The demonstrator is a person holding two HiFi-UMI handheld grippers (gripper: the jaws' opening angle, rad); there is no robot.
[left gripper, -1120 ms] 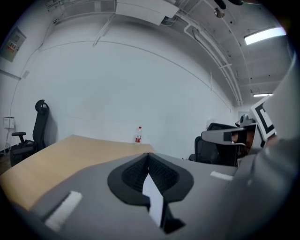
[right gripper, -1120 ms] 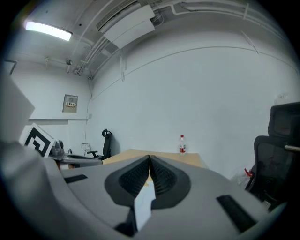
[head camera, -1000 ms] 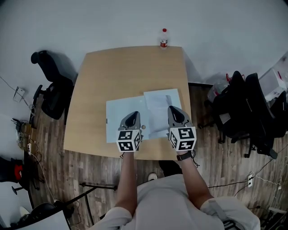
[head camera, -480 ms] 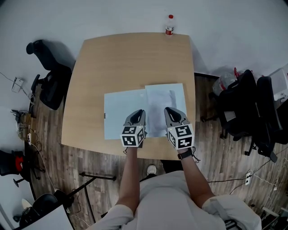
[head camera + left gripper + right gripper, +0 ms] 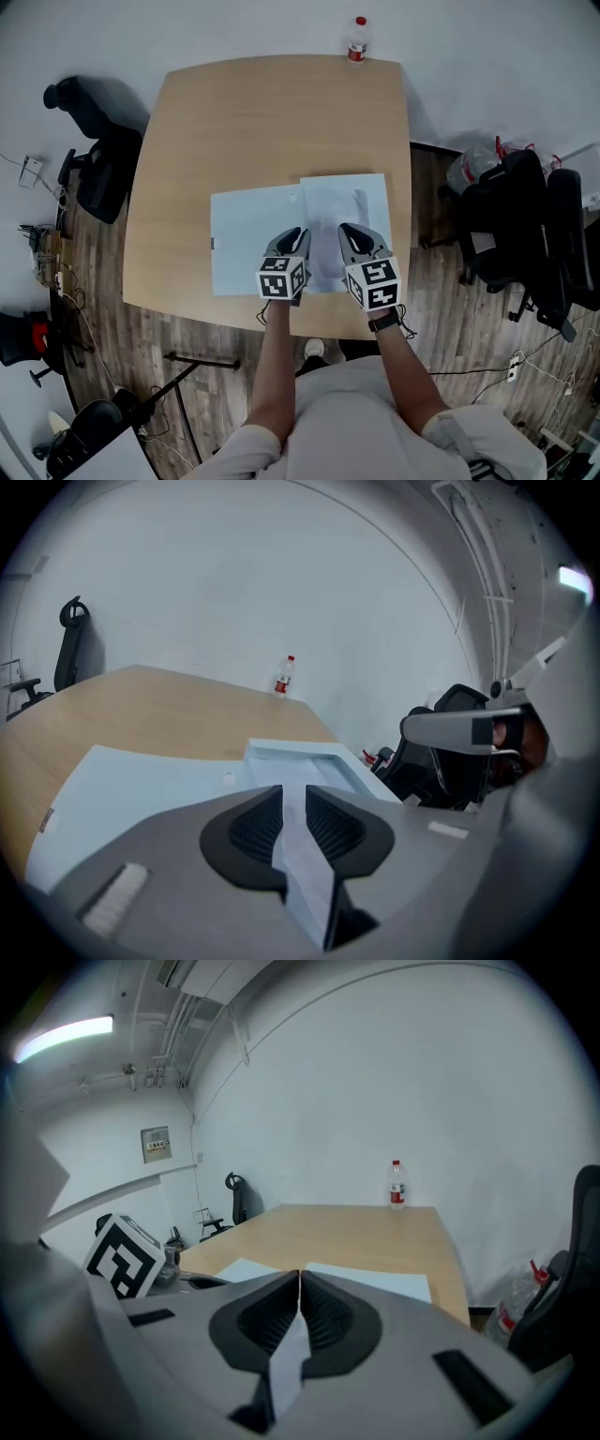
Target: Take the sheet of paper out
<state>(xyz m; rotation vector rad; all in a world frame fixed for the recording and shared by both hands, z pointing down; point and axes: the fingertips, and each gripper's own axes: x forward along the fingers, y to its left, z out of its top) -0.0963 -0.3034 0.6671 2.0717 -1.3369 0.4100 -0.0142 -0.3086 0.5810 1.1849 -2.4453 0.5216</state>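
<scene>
A person stands at one edge of a light wooden table (image 5: 244, 122), seen from above, with a two-jaw gripper in each hand, both reaching over that edge of the table. A pale blue folder (image 5: 244, 239) lies flat on the table's half nearest the person. The sheet of paper (image 5: 342, 211), white, lies flat on the table too, touching the folder and overlapping its right border, and it reaches nearly to the table's right edge. The left gripper (image 5: 296, 232) is low over the folder's right part, close to the table's edge at the person's side. Its jaws are opening: the ribbed pads stand a little apart, and a pale blue strip, the folder's colour, runs through the gap without the pads pressing on it. The right gripper (image 5: 345, 228) is just beside it, over the part of the paper closest to that same edge of the table. Its jaws are pressed together at the tips and pinch a white strip of the sheet of paper, which shows as a wedge below them. A small plastic bottle (image 5: 357, 39) with a red label stands upright at the middle of the table's far edge, well apart from both grippers. Black office chairs stand off the table on the wood-plank floor (image 5: 187, 347), one (image 5: 94, 159) past the table's left edge and more (image 5: 511, 225) past its right edge.
</scene>
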